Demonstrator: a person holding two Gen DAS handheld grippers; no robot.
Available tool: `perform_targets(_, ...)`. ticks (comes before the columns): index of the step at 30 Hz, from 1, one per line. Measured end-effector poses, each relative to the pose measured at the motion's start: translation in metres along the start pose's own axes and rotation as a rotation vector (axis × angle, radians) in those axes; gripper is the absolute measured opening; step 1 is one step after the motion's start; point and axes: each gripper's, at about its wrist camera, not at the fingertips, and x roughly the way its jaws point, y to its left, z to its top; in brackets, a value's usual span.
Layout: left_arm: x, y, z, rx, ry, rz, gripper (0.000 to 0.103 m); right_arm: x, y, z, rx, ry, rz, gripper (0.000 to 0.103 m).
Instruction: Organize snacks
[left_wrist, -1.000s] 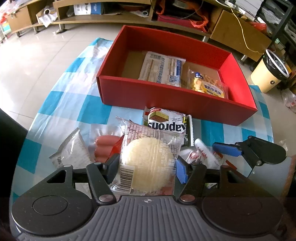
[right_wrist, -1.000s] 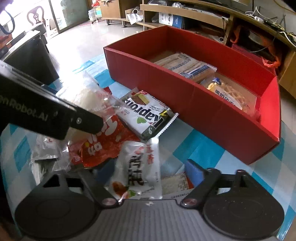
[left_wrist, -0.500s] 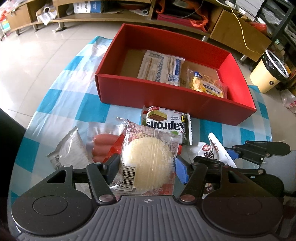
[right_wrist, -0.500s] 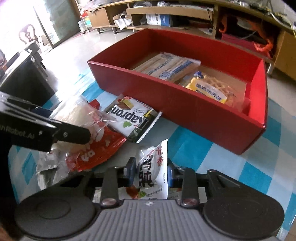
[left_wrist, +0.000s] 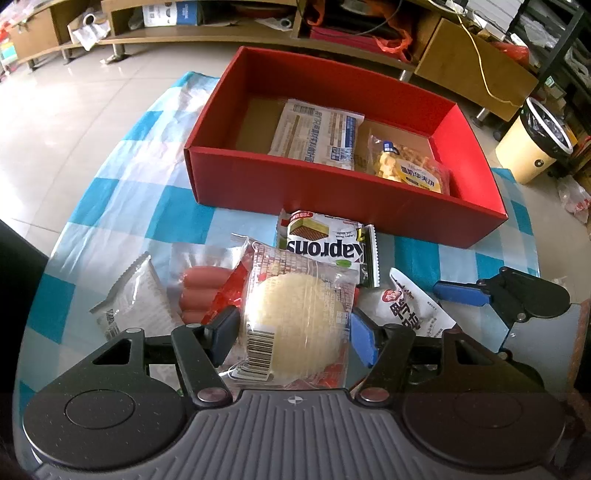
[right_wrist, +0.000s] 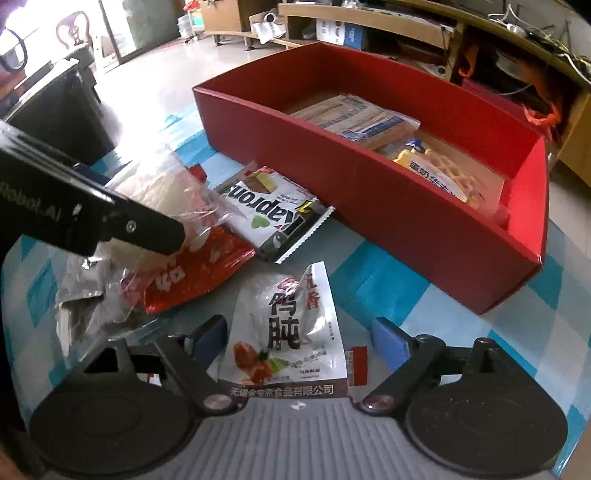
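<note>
In the left wrist view, the left gripper (left_wrist: 291, 334) clenched a clear packet holding a round pale cake (left_wrist: 293, 325) at lower centre, both pads pressed on its sides. The red box (left_wrist: 332, 195) lay above.

In the right wrist view, the right gripper (right_wrist: 301, 334) was opening; the white duck-gizzard pouch (right_wrist: 288, 332) lay between its pads, touching neither.
</note>
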Motion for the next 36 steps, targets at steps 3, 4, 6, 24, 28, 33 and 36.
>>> perform_targets(3, -0.001, 0.001, 0.000, -0.002, -0.002, -0.004, 0.071, -0.004, 0.003, 0.000, -0.063, -0.014, -0.036, 0.085)
perform_targets(4, -0.001, 0.001, 0.000, -0.002, 0.000, -0.005, 0.071, -0.004, 0.004, 0.000, -0.083, -0.017, -0.049, 0.085)
perform_targets(6, -0.001, 0.001, 0.000, -0.001, 0.002, -0.006, 0.071, -0.001, 0.003, 0.002, -0.086, -0.013, -0.045, 0.085)
perform_targets(24, -0.004, 0.000, 0.001, 0.003, -0.006, -0.012, 0.070, -0.014, -0.017, 0.005, 0.057, -0.056, -0.011, 0.054)
perform_targets(28, -0.007, -0.003, 0.004, 0.004, -0.018, -0.022, 0.069, -0.025, -0.026, 0.008, 0.108, -0.093, 0.006, 0.054)
perform_targets(33, -0.007, -0.008, 0.004, 0.021, -0.026, -0.022, 0.067, -0.033, -0.034, 0.011, 0.141, -0.122, 0.012, 0.054)
perform_targets(36, -0.007, -0.010, 0.003, 0.026, -0.031, -0.008, 0.057, -0.035, -0.037, 0.012, 0.150, -0.130, 0.010, 0.054)
